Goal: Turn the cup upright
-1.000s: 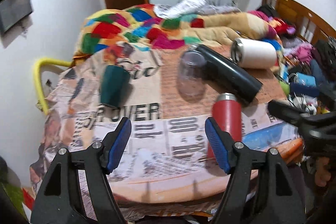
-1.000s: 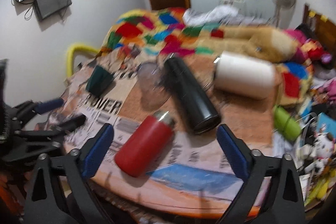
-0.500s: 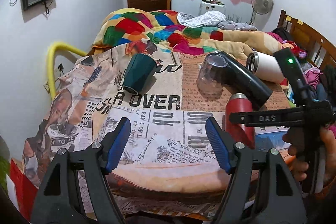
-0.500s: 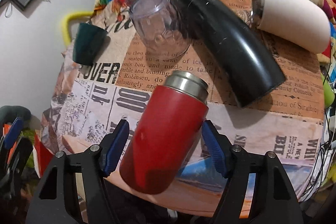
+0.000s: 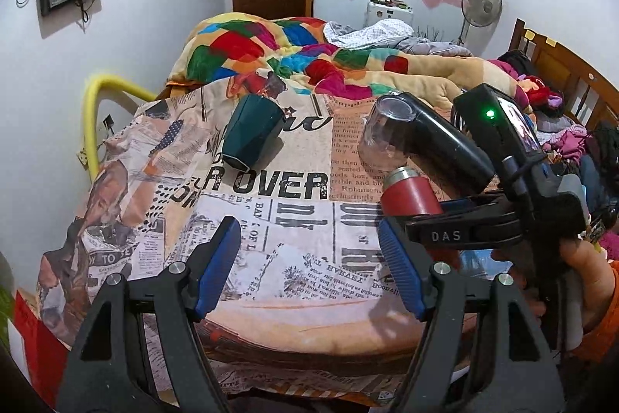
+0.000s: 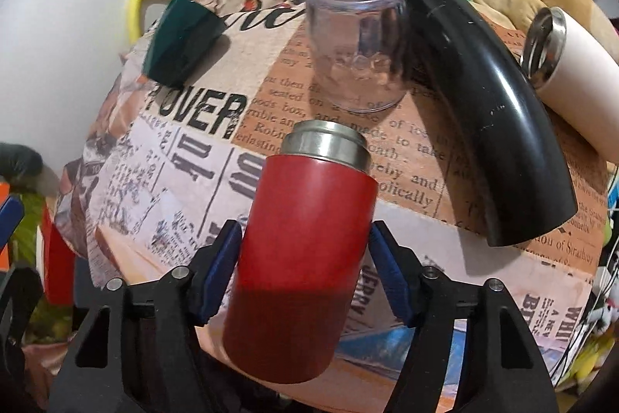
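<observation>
A red cup (image 6: 301, 258) with a steel rim lies on its side on the newspaper-print table (image 6: 185, 188); it also shows in the left wrist view (image 5: 410, 194). My right gripper (image 6: 303, 273) has its blue pads against both sides of the red cup's body and is shut on it. In the left wrist view the right gripper's body (image 5: 503, 219) reaches in from the right. My left gripper (image 5: 309, 266) is open and empty above the table's near edge, left of the red cup.
A dark green cup (image 5: 251, 136) lies on its side at the table's far left. A clear cup (image 6: 356, 41) stands upside down beside a long black flask (image 6: 487, 126) and a white flask (image 6: 572, 64), both lying down. A bed with a colourful quilt (image 5: 294, 53) lies behind.
My right gripper has moved in around the red cup and closed its pads onto it. The left gripper has pulled back slightly and stays open.
</observation>
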`<state>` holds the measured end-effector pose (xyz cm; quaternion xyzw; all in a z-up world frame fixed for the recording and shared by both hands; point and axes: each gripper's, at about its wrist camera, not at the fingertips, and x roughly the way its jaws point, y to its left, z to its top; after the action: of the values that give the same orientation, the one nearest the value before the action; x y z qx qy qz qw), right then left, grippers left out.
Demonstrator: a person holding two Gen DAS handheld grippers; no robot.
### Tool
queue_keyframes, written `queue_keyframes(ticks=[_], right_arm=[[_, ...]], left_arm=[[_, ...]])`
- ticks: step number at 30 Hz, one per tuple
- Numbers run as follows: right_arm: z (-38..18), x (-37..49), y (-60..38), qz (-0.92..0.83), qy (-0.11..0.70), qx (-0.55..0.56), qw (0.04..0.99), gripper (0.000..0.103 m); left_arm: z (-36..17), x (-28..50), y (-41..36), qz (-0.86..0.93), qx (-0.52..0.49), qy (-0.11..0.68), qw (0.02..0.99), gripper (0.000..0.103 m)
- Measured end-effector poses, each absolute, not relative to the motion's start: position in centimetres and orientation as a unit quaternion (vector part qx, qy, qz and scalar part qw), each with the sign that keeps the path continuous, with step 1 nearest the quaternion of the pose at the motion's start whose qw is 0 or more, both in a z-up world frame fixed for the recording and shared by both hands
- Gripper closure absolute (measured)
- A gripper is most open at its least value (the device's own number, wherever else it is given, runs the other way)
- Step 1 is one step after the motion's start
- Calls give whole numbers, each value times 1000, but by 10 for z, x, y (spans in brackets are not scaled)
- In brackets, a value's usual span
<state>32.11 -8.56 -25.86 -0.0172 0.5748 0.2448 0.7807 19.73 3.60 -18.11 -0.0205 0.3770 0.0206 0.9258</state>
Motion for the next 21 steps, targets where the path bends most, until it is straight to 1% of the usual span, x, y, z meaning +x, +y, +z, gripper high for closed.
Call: queue_keyframes(ticks=[2, 9, 17, 21], right_arm=[[-255, 320, -90, 249, 572, -9, 781, 44], [-239, 312, -99, 247, 545, -11, 801, 44], [-210, 298, -110, 233, 475, -31, 848, 46], [-200, 301, -112, 229, 458, -23, 859, 47]], left_arm=[[-181, 197, 37, 21, -23, 377, 926, 30], [-180, 196, 41, 25, -34, 377, 925, 30], [-176, 197, 41, 27, -36, 371, 927, 30], [-174, 199, 40, 24, -38, 369, 928, 30]])
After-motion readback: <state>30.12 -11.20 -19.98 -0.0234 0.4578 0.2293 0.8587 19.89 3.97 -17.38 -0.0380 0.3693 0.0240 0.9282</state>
